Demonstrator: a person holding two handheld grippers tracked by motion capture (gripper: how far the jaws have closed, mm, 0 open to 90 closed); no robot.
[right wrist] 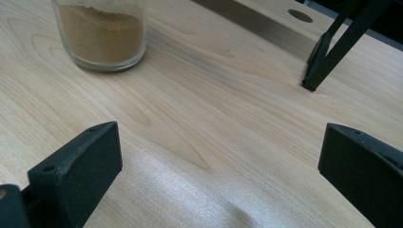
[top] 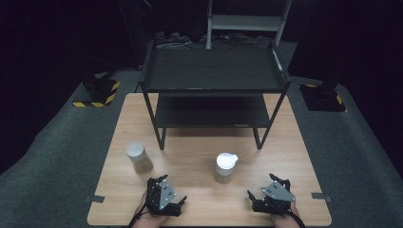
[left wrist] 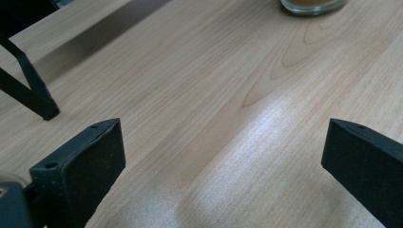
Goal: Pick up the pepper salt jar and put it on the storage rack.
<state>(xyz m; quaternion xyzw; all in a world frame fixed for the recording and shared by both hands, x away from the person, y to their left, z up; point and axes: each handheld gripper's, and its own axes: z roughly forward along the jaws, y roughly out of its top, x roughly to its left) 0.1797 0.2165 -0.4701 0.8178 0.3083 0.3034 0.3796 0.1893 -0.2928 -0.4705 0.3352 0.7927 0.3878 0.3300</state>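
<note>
Two glass jars with white lids stand on the wooden table [top: 199, 190]: one at the left [top: 139, 158], one in the middle [top: 225, 167]. The middle jar holds tan powder [right wrist: 102, 33]; its base shows at the top of the left gripper view [left wrist: 311, 5]. My left gripper [top: 172, 192] rests near the front edge, left of the middle jar, and is open [left wrist: 223, 142] over bare wood. My right gripper [top: 263, 187] sits at the front right, also open [right wrist: 221, 142], with nothing between its jaws.
A black two-tier metal rack [top: 214, 85] stands across the back half of the table, both shelves bare. Its front legs [left wrist: 33, 90] [right wrist: 328, 52] reach the tabletop ahead of the grippers. Grey carpet [top: 57, 156] surrounds the table.
</note>
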